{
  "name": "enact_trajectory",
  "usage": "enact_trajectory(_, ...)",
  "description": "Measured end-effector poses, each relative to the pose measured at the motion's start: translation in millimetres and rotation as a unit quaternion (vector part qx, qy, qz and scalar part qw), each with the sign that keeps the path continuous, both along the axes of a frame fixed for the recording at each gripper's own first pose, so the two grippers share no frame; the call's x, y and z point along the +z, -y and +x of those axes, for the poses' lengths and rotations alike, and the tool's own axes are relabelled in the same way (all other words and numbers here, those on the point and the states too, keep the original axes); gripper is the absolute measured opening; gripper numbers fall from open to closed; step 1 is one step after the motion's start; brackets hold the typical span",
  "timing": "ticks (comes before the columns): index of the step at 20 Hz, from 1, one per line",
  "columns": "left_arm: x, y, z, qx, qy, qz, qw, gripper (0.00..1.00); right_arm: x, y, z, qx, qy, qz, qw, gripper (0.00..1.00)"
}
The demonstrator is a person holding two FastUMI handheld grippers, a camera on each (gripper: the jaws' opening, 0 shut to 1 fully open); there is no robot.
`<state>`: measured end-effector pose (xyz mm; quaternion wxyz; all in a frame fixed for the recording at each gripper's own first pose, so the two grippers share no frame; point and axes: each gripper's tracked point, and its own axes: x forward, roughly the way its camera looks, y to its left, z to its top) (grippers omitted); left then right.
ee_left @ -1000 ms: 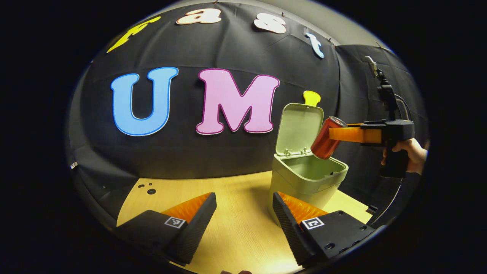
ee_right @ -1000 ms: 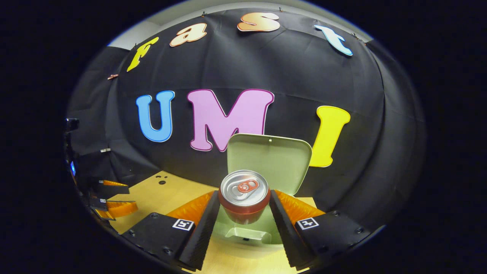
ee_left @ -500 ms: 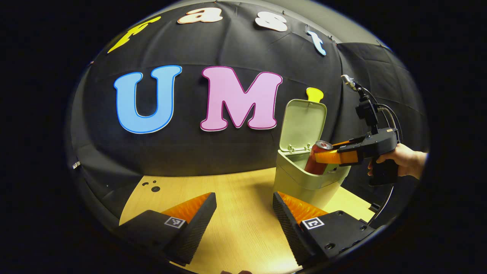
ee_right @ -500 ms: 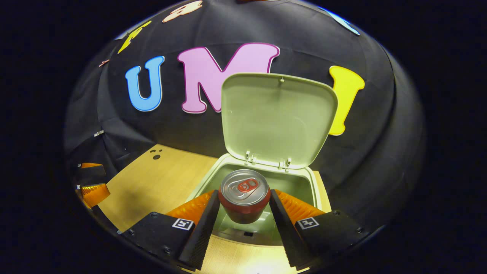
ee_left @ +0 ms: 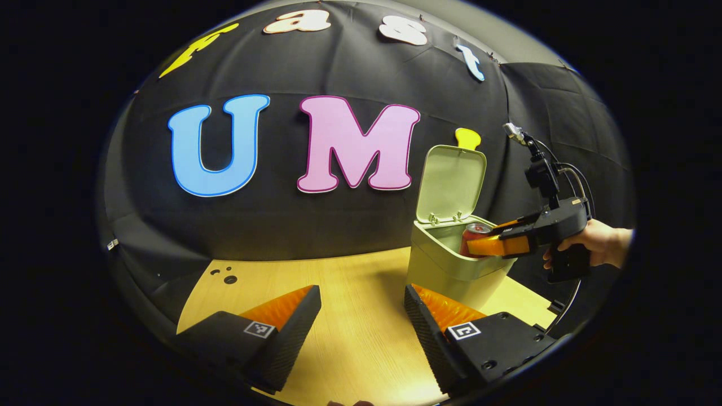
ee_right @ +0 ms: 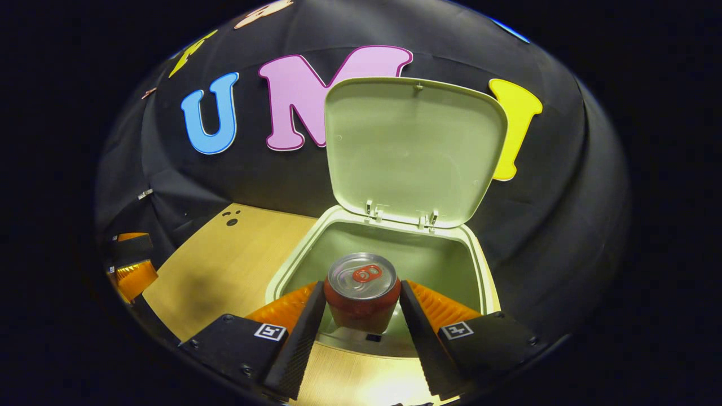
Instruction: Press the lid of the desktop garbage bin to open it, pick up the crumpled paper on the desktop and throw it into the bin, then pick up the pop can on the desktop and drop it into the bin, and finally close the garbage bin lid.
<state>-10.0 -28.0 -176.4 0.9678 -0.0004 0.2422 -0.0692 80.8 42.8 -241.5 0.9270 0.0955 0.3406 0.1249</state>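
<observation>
Black cloth walls close off the booth behind a pale wooden worktop, which runs across the lower half of both views. At the bottom centre of the right gripper view, the right tongs are clamped on the pop can, one finger pressed against each side of its red body, with the silver top and pull tab facing the camera. The can hangs inside the mouth of the green garbage bin, below the level of the rim, tilted with its base pointing down into the bin. The lid stands upright on its hinges at the far edge of the opening, filling the upper centre of that frame. At the far left edge of the same view, the other tongs appear small and low above the worktop. In the left gripper view, the left tongs sit at the bottom centre with fingers wide apart and nothing between them, hovering above bare worktop. Right of centre in that frame stands the bin with its lid raised, and a hand at the right edge holds the right tongs over the opening, the can's top just showing above the rim.
</observation>
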Motion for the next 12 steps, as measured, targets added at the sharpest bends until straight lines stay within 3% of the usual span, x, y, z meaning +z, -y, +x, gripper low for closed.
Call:
enact_trajectory(3, -0.6, -0.7, 2.2, 0.000, 0.000, -0.001, 1.000, 0.95, 0.5, 0.2, -0.9, -0.003, 0.003, 0.002, 1.000, 0.81)
enact_trajectory(5, -0.3, -1.0, 2.2, 0.000, 0.000, -0.002, 1.000, 0.95, 5.4, 0.4, -1.2, -0.007, 0.006, 0.010, 1.000, 0.84)
enact_trajectory(8, 0.4, -2.0, 2.3, 0.002, 0.000, -0.002, 1.000, 0.95, 32.7, 4.1, 0.3, -0.012, 0.034, 0.019, 0.999, 0.84)
enact_trajectory(12, 0.9, -0.9, 0.8, 0.002, 0.000, -0.006, 1.000, 0.95, 91.1, 38.5, 16.7, -0.037, 0.093, -0.027, 0.995, 0.96)
